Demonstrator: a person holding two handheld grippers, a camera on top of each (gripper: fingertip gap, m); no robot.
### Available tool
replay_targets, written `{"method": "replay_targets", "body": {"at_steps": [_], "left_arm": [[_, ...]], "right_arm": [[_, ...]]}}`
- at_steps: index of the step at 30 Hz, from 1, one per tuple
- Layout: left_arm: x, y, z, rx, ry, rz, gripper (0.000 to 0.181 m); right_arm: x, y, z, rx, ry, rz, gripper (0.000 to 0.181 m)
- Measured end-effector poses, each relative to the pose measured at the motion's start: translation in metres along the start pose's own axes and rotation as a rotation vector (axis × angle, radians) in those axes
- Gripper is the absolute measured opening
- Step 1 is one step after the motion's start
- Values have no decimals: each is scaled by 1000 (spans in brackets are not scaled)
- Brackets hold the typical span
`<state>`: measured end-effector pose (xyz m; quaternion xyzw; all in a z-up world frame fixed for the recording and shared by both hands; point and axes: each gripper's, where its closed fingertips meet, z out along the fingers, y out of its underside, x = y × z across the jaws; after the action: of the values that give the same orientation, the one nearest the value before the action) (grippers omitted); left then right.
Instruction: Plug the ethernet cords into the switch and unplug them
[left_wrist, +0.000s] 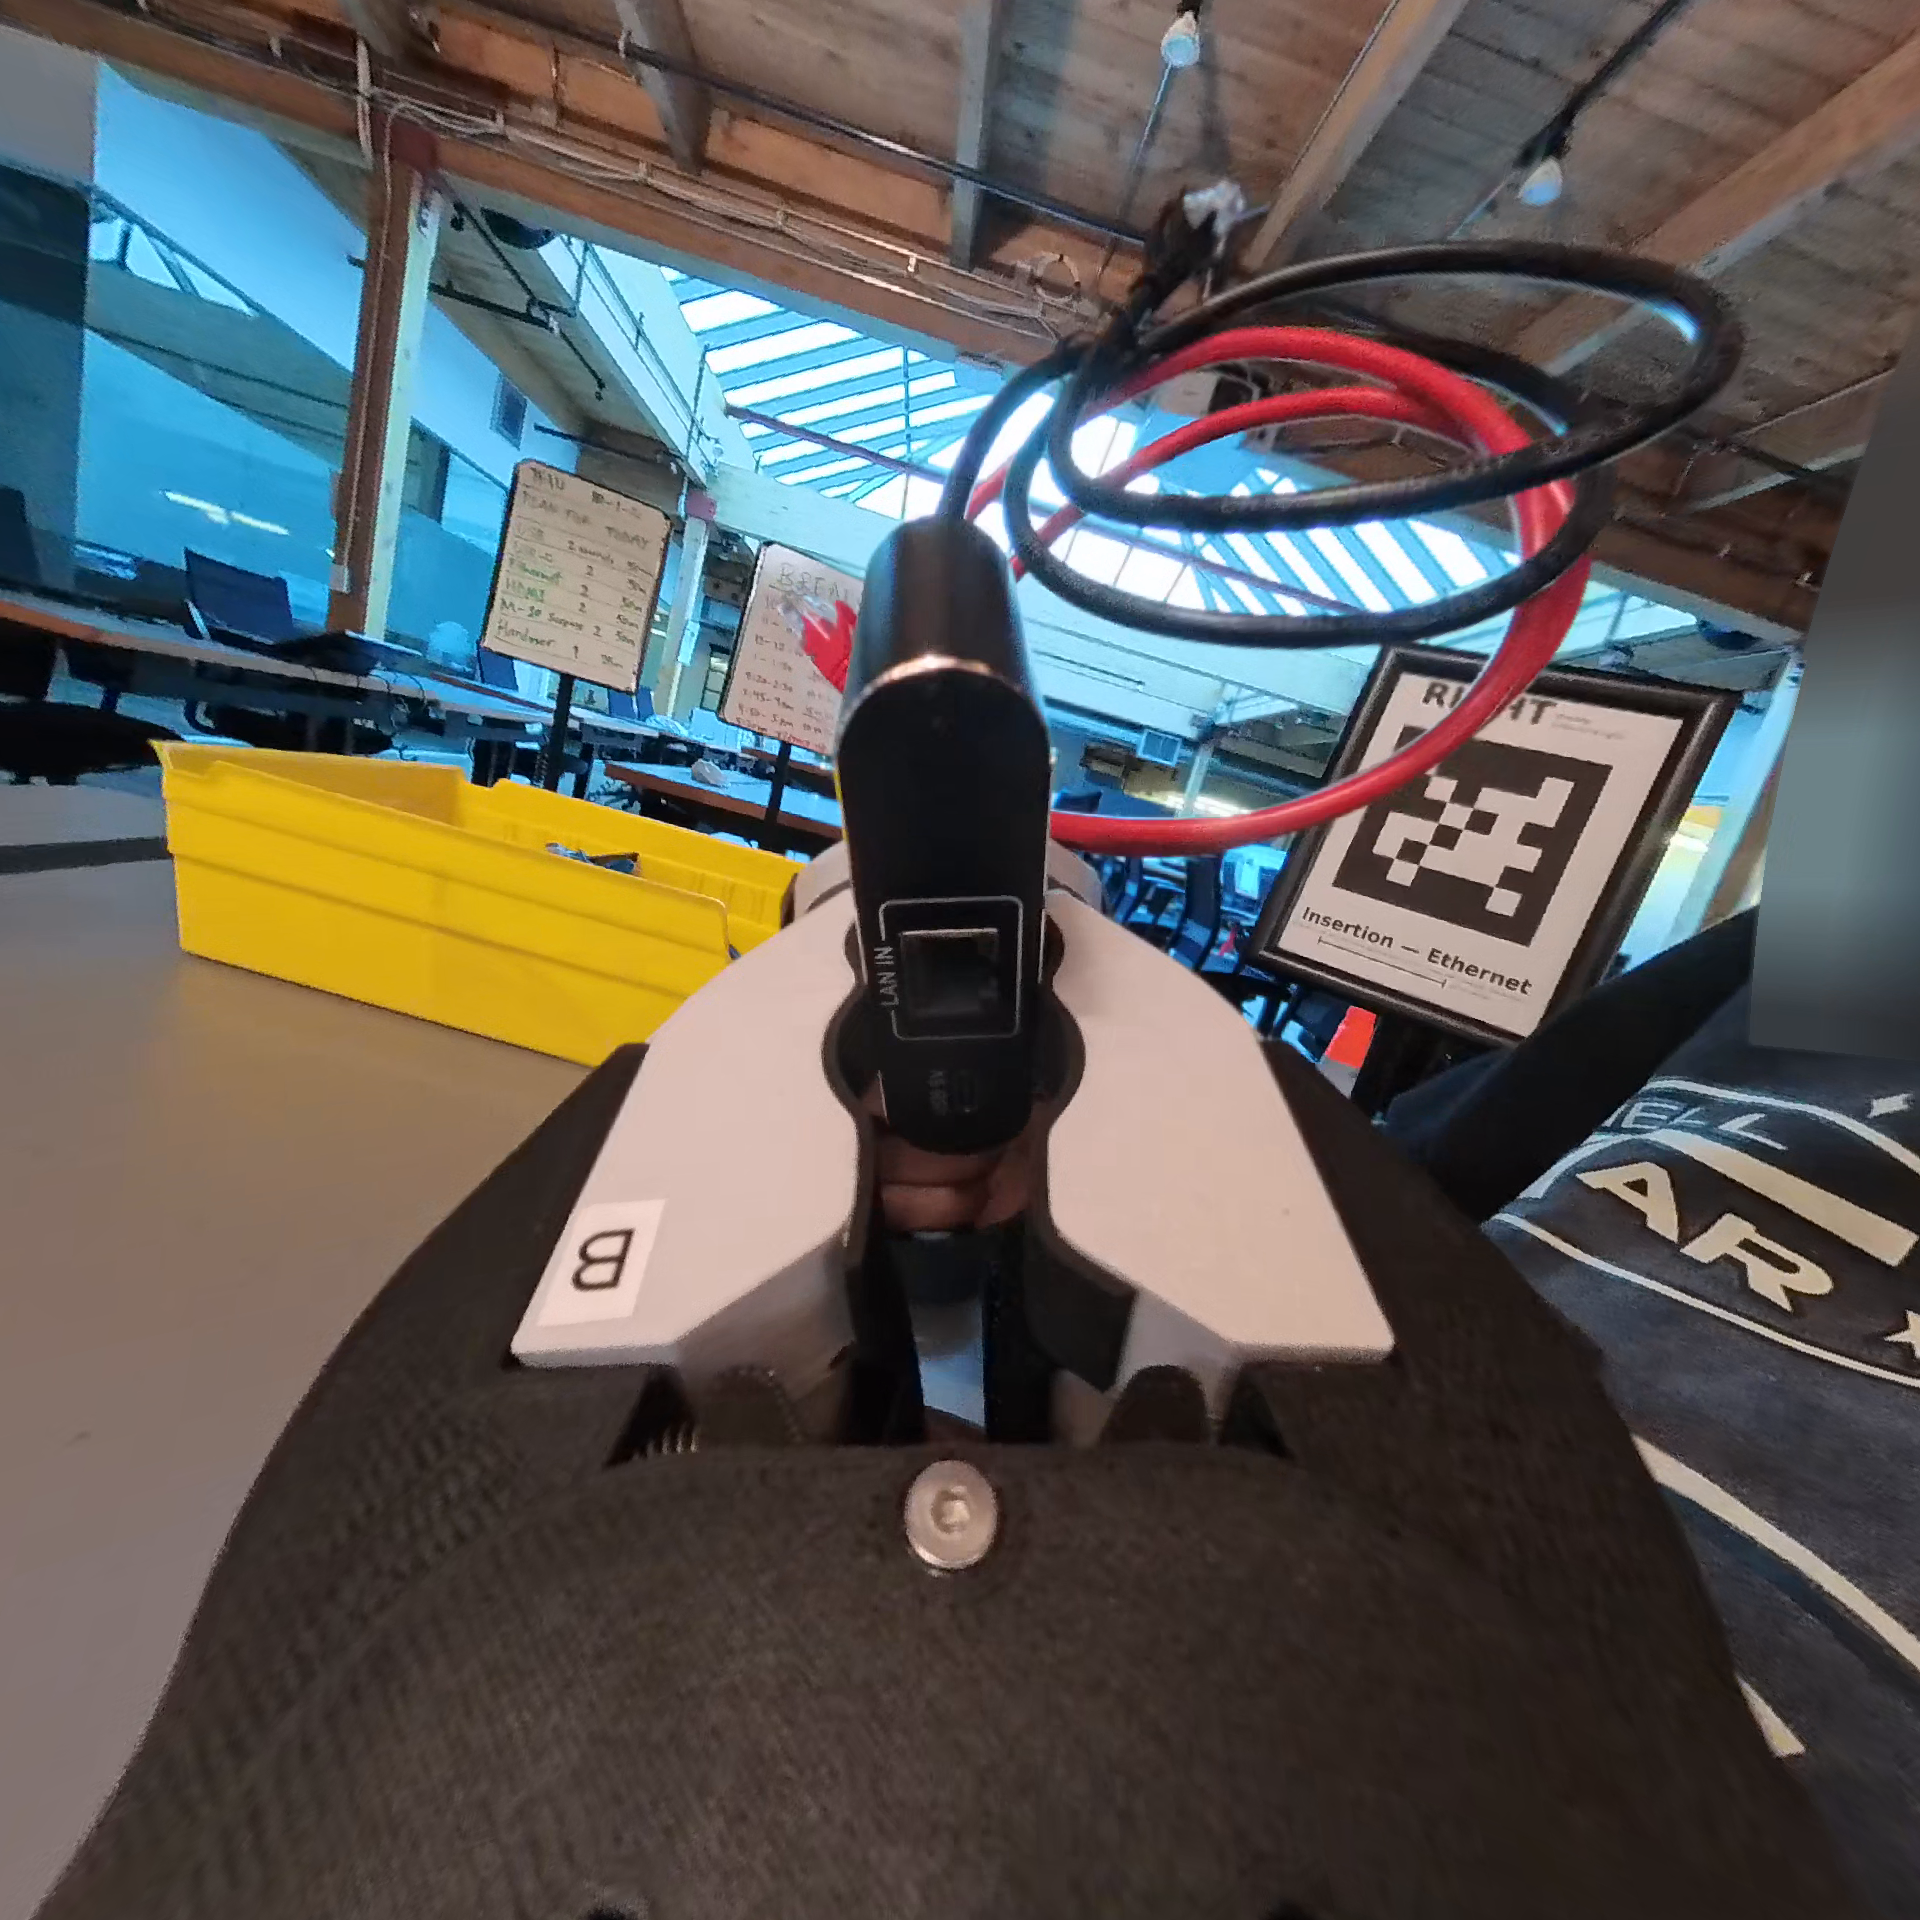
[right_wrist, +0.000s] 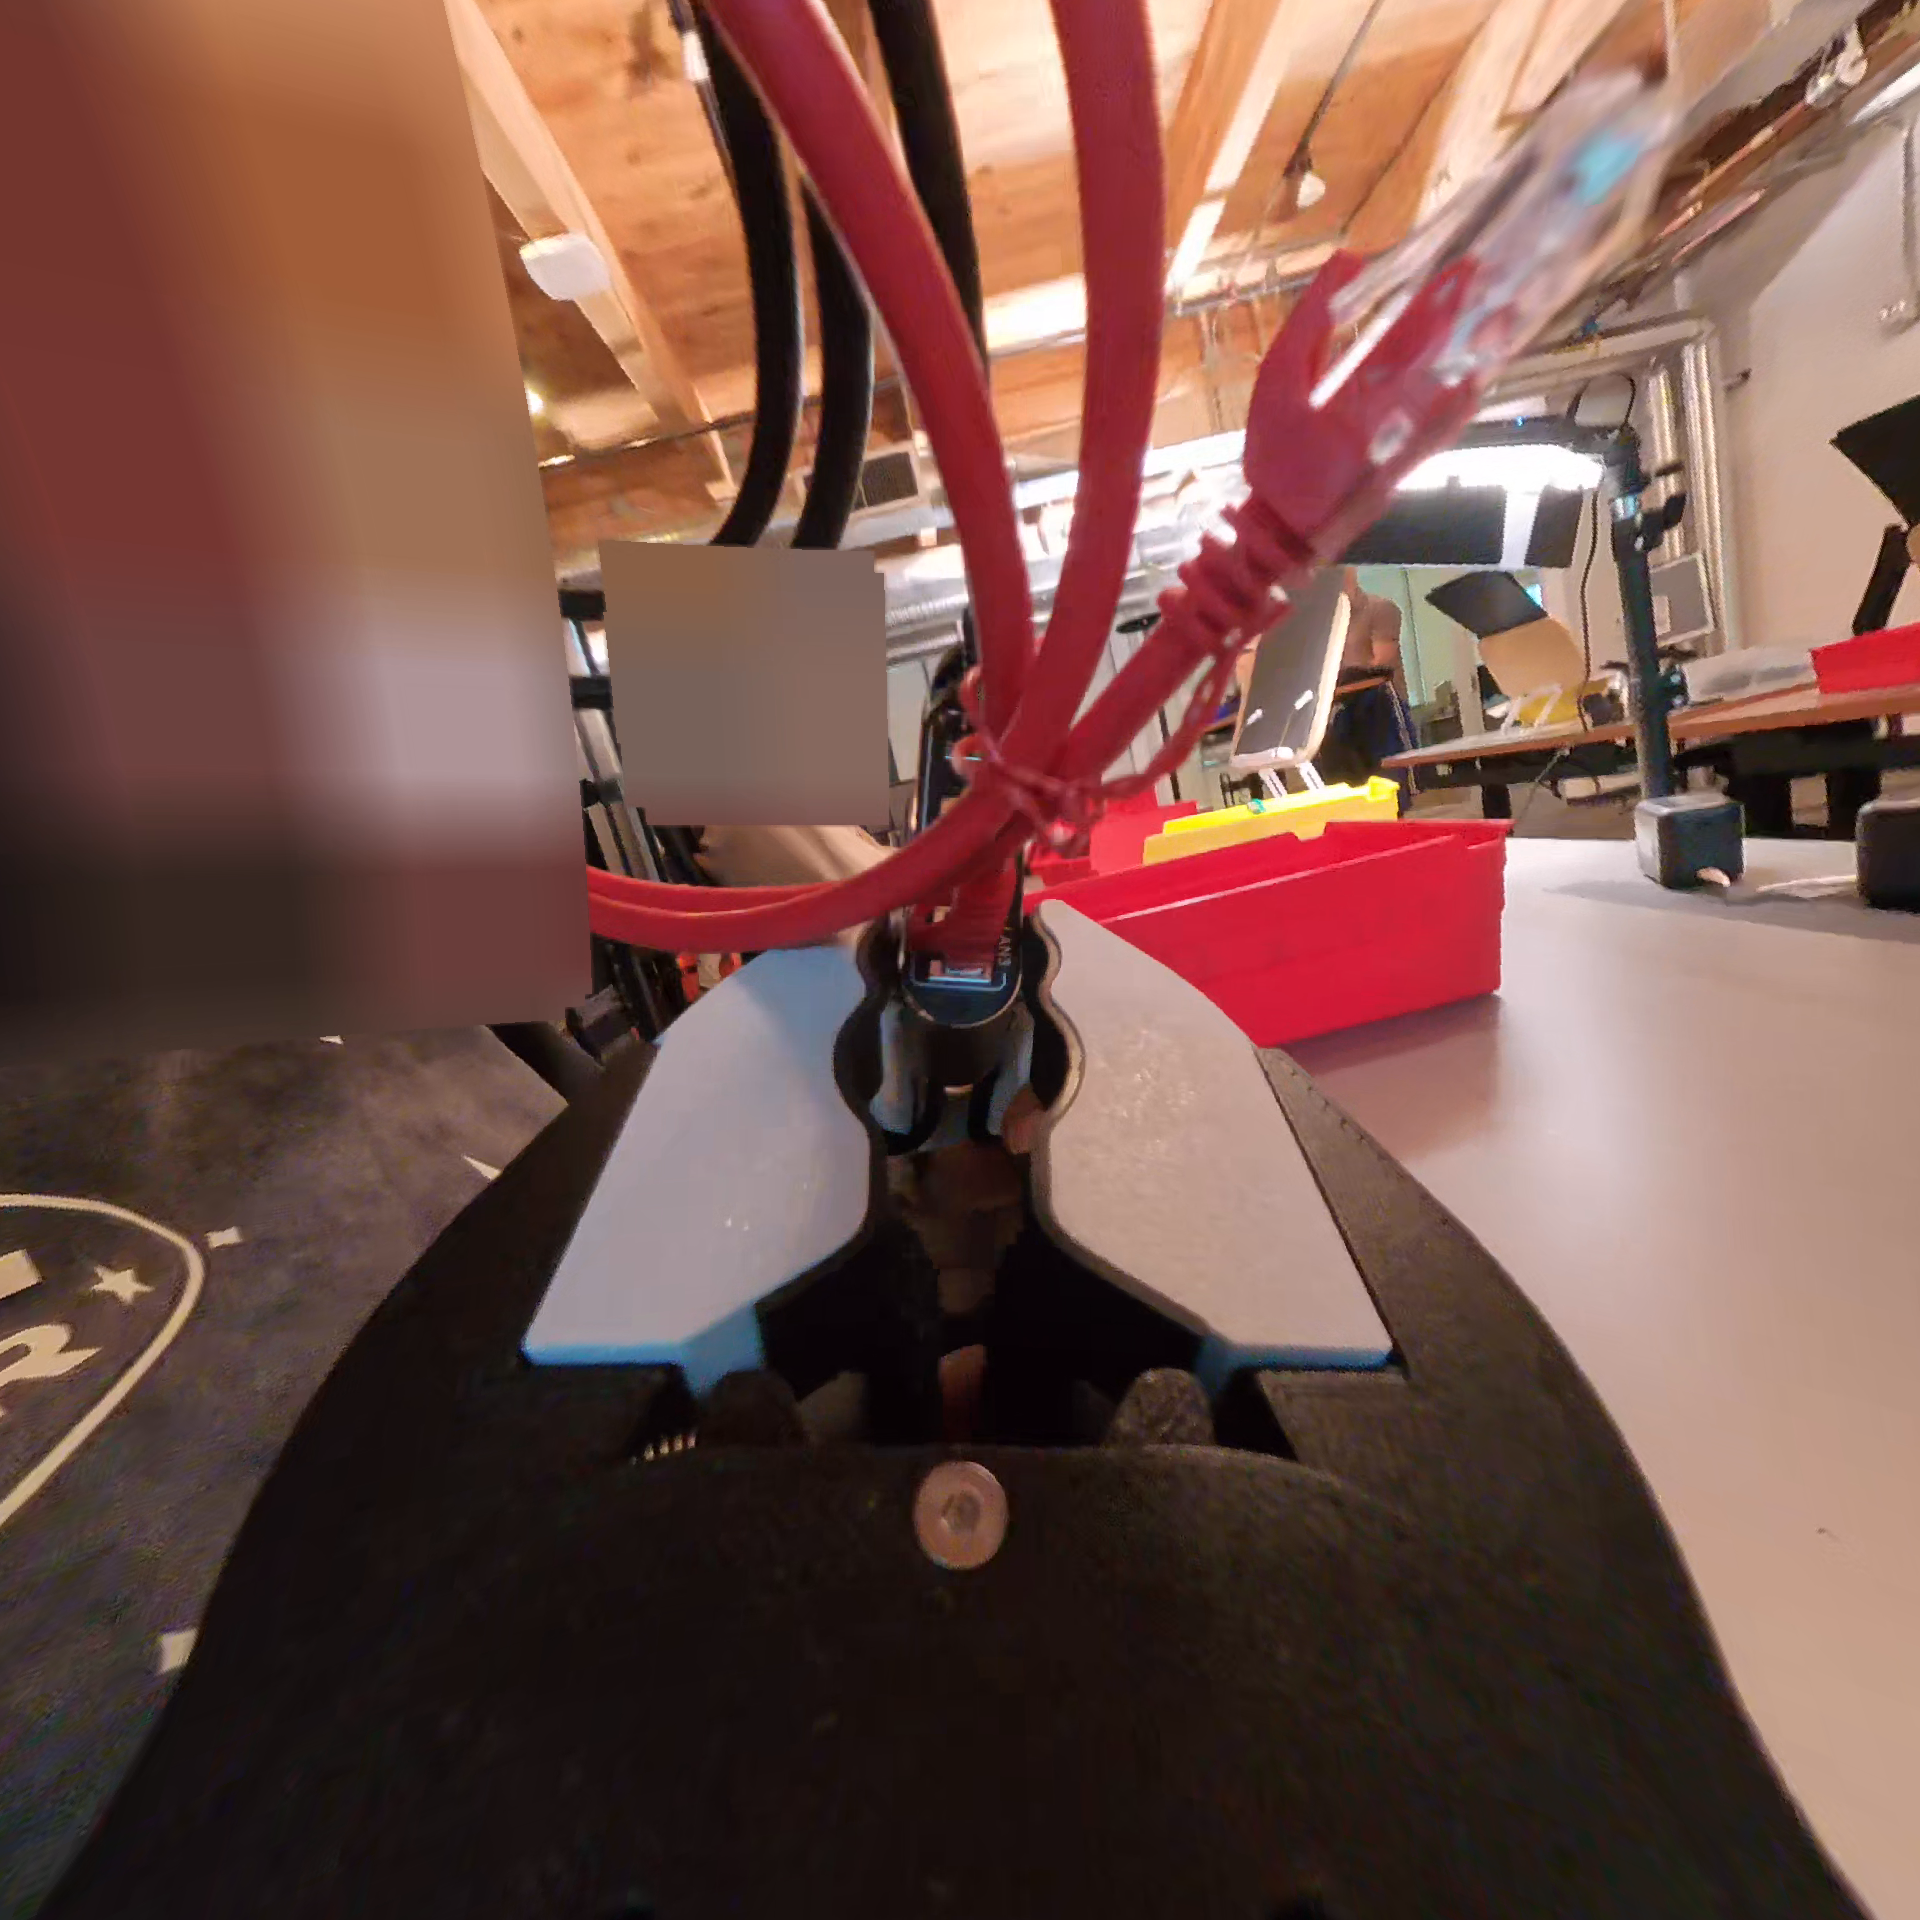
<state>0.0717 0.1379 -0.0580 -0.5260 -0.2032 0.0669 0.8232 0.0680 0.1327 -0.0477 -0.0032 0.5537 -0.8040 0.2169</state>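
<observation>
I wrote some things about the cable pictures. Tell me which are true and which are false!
1. The left gripper holds a black switch. True.
2. The port facing the left camera has a cord in it. False: it is empty.
3. The red cord has one loose plug in the air. True.
4. The bin in the left wrist view is green. False: it is yellow.

Cables (left_wrist: 1455, 499) loop above the switch (left_wrist: 940, 831), bin (left_wrist: 416, 883) at its left.
</observation>
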Motion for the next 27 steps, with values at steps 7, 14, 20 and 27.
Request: {"method": "replay_targets", "body": {"at_steps": [7,14,20,27], "left_arm": [[0,-2,-2,-3,2,24,26],[0,2,-1,-30,-32,103,26],[-1,5,0,-52,-70,193,26],[-2,11,3,-73,-103,249,26]], "right_arm": [[-1,-2,-9,-28,-8,5,22],[-1,0,-9,-28,0,-31,16],[0,1,-11,-54,40,-162,16],[0,-2,-11,-66,148,-430,16]]}}
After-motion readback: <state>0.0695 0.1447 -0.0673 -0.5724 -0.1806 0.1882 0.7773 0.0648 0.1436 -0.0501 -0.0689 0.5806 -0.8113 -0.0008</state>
